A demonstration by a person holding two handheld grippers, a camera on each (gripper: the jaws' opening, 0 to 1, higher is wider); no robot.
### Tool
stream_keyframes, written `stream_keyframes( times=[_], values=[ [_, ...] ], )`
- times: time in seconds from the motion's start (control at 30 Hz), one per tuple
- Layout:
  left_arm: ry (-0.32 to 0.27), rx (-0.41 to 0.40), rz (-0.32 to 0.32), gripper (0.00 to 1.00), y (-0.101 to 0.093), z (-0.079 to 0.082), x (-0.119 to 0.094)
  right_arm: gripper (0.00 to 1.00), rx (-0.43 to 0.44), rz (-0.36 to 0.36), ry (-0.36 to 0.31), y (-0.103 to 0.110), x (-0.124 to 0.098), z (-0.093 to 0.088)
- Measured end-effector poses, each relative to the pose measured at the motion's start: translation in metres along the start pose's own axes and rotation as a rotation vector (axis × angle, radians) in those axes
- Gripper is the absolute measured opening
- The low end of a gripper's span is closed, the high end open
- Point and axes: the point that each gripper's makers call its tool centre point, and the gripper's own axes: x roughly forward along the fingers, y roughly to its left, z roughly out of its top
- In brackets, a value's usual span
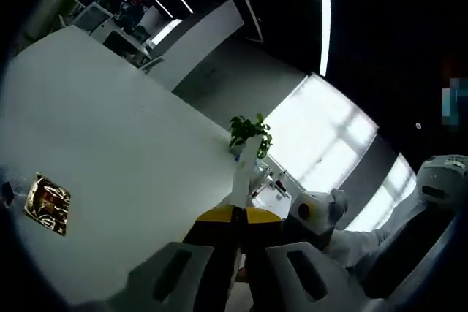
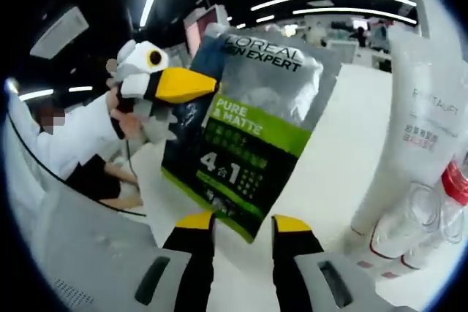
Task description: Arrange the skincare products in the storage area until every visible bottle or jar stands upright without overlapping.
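A dark grey and green L'Oreal Men Expert sachet [image 2: 241,129] hangs in the air above the white table [image 2: 329,173], its printed face towards the right gripper view. My left gripper [image 2: 183,84] comes in from the left, shut on the sachet's left edge. In the left gripper view, my left gripper [image 1: 238,213] has its yellow tips pinched on a thin pale strip [image 1: 245,169], the sachet seen edge-on. My right gripper [image 2: 243,223] is open, with the sachet's lower corner between its yellow tips and not clamped.
A tall white tube [image 2: 409,144] stands at the right, with small clear red-capped bottles [image 2: 439,210] at its foot. A gold and red sachet [image 1: 47,202] lies flat on the table. A green plant [image 1: 248,131] stands beyond. A person in white [image 2: 73,144] sits at the left.
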Motion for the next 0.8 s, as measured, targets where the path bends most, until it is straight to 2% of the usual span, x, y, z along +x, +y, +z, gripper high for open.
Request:
stream_keyframes(
  times=[0.13, 0.2, 0.33, 0.4, 0.47, 0.53, 0.63, 0.8],
  values=[
    [-0.053, -0.045, -0.070, 0.00, -0.014, 0.010, 0.002, 0.29, 0.090, 0.033, -0.038, 0.004, -0.009, 0.005],
    [-0.078, -0.058, -0.079, 0.00, -0.015, 0.015, 0.001, 0.30, 0.125, 0.039, -0.105, 0.004, -0.018, 0.014],
    [-0.094, -0.081, -0.109, 0.00, -0.018, 0.018, 0.001, 0.32, 0.242, 0.112, -0.182, 0.015, -0.034, 0.027],
    [-0.094, -0.087, -0.117, 0.00, -0.020, 0.015, 0.003, 0.27, 0.307, 0.150, -0.217, 0.017, -0.041, 0.034],
    [-0.090, -0.090, -0.117, 0.00, -0.020, 0.012, 0.006, 0.20, 0.369, 0.142, -0.247, 0.012, -0.045, 0.039],
    [-0.096, -0.114, -0.137, 0.00, -0.023, 0.010, 0.009, 0.15, 0.364, 0.140, -0.233, 0.008, -0.043, 0.037],
    [-0.109, -0.135, -0.157, 0.00, -0.028, 0.010, 0.012, 0.18, 0.366, 0.135, -0.217, 0.004, -0.039, 0.029],
    [-0.135, -0.175, -0.185, 0.00, -0.033, 0.011, 0.015, 0.17, 0.463, 0.180, -0.235, 0.011, -0.037, 0.025]
  ],
)
